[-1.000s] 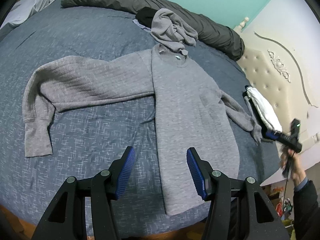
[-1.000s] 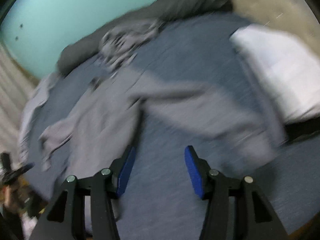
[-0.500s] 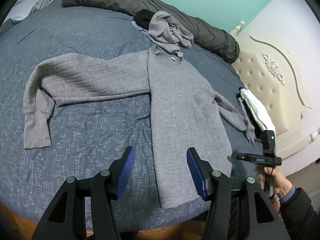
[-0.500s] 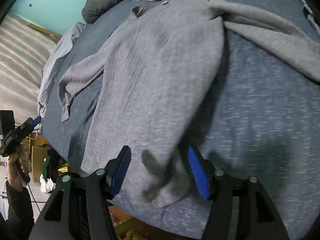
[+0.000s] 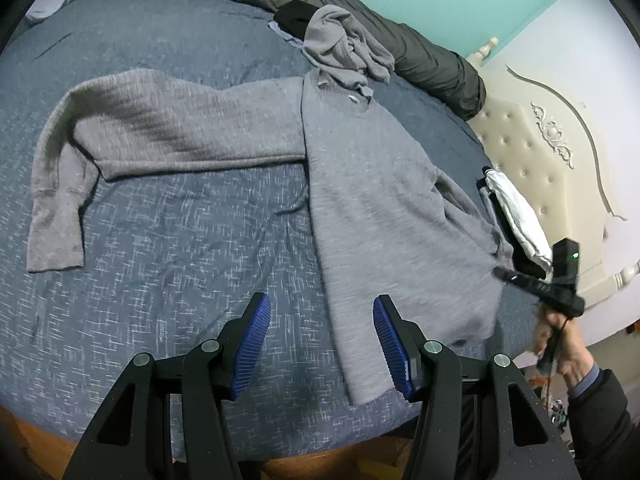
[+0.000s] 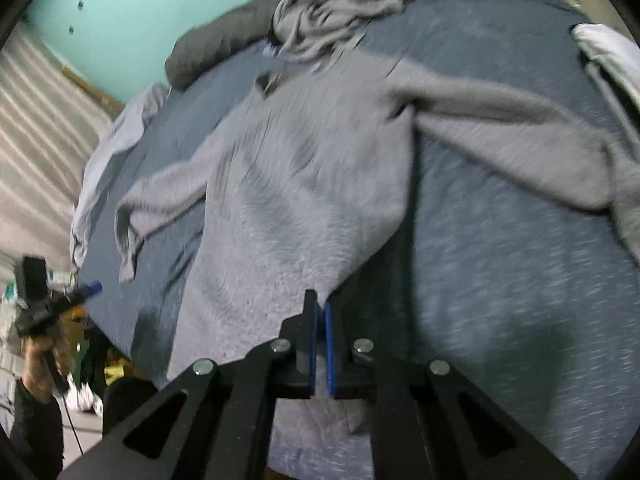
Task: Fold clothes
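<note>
Grey knit sweater [image 5: 360, 184] lies spread across frame centre on the blue bedspread [image 5: 168, 264], right gripper [image 6: 320, 312] clamped shut on its hem edge, left gripper [image 5: 320, 320] half open, empty.

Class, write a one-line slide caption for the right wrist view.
Right gripper shut on the hem of a grey sweater spread on a blue bed.
</note>
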Demonstrator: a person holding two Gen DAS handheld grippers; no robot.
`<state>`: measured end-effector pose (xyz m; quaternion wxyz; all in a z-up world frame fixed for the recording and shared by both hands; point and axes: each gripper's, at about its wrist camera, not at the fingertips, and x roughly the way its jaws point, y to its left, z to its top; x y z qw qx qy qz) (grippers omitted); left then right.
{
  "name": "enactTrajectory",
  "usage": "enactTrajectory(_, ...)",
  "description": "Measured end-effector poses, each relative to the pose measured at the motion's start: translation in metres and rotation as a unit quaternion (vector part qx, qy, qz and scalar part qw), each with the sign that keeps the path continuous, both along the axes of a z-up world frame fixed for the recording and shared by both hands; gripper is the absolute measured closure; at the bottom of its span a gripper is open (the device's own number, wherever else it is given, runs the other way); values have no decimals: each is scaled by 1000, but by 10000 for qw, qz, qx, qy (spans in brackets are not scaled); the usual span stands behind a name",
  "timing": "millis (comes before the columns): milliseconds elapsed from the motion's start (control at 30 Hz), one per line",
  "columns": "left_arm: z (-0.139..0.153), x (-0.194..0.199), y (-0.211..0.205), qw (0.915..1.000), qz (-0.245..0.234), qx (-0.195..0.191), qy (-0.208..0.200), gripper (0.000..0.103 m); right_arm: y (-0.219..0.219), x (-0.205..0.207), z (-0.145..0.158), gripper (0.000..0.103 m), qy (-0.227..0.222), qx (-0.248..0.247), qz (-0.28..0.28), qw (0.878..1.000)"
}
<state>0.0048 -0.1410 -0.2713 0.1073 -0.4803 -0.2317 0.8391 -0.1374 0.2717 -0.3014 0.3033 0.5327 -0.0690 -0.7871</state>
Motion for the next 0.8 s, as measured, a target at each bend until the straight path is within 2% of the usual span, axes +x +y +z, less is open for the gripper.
enactTrajectory(167,-17,-13,13,9998,-95,52,-164,45,41,-17,15,100,149,46,-466,9988)
enactTrajectory(333,-37,-30,44,9988,-315,189,-337,45,82,-39,23,103,357,329,-992,9939)
enactTrajectory(400,-44,-36,56,9981,-415,208,-409,45,98,-48,23,103,285,234,-1158,9926)
enactTrajectory(800,-110,-53,119,9891,-769,579,-1115,45,99,-34,-9,101,-221,116,-873,9959)
